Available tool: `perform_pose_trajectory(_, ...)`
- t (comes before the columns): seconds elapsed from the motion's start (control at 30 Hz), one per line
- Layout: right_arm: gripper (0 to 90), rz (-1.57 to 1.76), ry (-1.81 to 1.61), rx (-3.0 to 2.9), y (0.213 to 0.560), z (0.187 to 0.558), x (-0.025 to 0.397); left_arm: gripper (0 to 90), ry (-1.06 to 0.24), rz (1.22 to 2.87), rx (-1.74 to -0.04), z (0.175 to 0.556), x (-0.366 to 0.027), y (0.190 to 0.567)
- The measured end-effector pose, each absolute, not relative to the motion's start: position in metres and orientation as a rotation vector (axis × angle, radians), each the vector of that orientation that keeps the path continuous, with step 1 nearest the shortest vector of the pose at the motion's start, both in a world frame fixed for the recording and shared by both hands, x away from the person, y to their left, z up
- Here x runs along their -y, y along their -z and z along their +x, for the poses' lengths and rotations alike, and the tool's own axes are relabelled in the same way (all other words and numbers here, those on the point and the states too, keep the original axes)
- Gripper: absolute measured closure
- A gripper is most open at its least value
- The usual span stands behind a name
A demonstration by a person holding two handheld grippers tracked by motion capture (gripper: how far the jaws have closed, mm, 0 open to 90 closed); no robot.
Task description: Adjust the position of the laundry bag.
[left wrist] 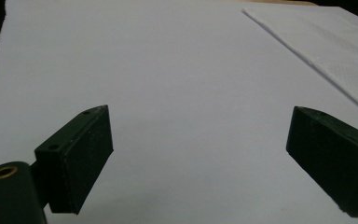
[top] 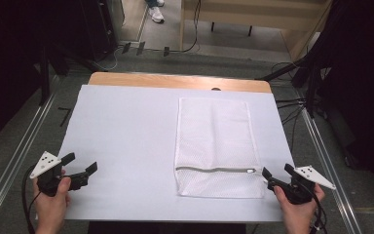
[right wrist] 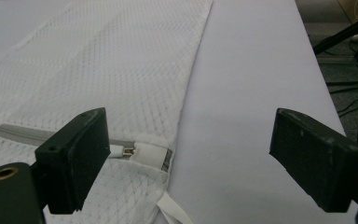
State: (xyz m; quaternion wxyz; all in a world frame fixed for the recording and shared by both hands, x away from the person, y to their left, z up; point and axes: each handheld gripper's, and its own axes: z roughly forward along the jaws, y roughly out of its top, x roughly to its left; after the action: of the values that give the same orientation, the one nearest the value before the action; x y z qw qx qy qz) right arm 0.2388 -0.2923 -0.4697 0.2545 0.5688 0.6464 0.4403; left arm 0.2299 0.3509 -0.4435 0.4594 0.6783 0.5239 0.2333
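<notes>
Beside right gripper [top: 276, 177], mesh bag [top: 215, 144] (zipped)

Two black handheld grippers, left gripper [top: 81, 164] and right gripper [top: 277, 174], each carry a pale grey three-cornered plate dotted with dark marks. A black cable trails from each. Close up, the blocky jaws show textured pads, small screw holes and a brass-ringed hole. Forearms are bare.

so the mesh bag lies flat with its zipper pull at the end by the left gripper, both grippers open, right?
Not quite: the zipper pull sits at the end by the right gripper, as the right gripper view shows. The rest holds: the mesh bag lies flat, and the left gripper is open too.
</notes>
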Motion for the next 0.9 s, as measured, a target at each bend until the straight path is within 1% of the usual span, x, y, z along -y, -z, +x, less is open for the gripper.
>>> perform_pose_trajectory(0.03,13.0,1.554,-1.204,-1.744,0.469,0.238,0.292,7.5,-0.553,1.672,-1.283,0.232,-0.346,0.443)
perform_pose_trajectory(0.1,13.8,1.561,-1.224,-1.73,0.468,0.237,0.292,14.8,-0.543,1.674,-1.282,0.238,-0.334,0.442)
perform_pose_trajectory(0.17,15.1,1.566,-1.206,-1.718,0.467,0.236,0.291,16.1,-0.5,1.688,-1.254,0.245,-0.32,0.441)
perform_pose_trajectory(0.27,20.1,1.57,-1.131,-1.683,0.465,0.235,0.287,25.1,-0.478,1.715,-1.248,0.254,-0.296,0.439)
perform_pose_trajectory(0.37,22.4,1.575,-1.131,-1.679,0.464,0.235,0.285,28.6,-0.439,1.782,-1.216,0.265,-0.262,0.441)
perform_pose_trajectory(0.5,26.1,1.563,-1.129,-1.678,0.463,0.234,0.283,32.8,-0.384,1.825,-1.18,0.278,-0.223,0.446)
perform_pose_trajectory(0.57,29.1,1.553,-1.134,-1.685,0.464,0.234,0.282,36.4,-0.353,1.857,-1.165,0.283,-0.204,0.448)
perform_pose_trajectory(0.7,34.2,1.55,-1.142,-1.695,0.467,0.233,0.281,42.6,-0.336,1.917,-1.128,0.292,-0.17,0.454)
perform_pose_trajectory(0.77,35.5,1.555,-1.143,-1.693,0.468,0.233,0.281,46.4,-0.31,1.925,-1.135,0.3,-0.16,0.457)
perform_pose_trajectory(0.83,36.3,1.556,-1.149,-1.693,0.468,0.233,0.282,49.0,-0.3,1.904,-1.186,0.313,-0.153,0.461)
perform_pose_trajectory(0.87,36.3,1.556,-1.149,-1.693,0.468,0.233,0.282,52.3,-0.3,1.904,-1.186,0.313,-0.153,0.461)
perform_pose_trajectory(0.9,36.6,1.553,-1.145,-1.695,0.468,0.233,0.283,53.1,-0.274,1.876,-1.222,0.322,-0.149,0.462)
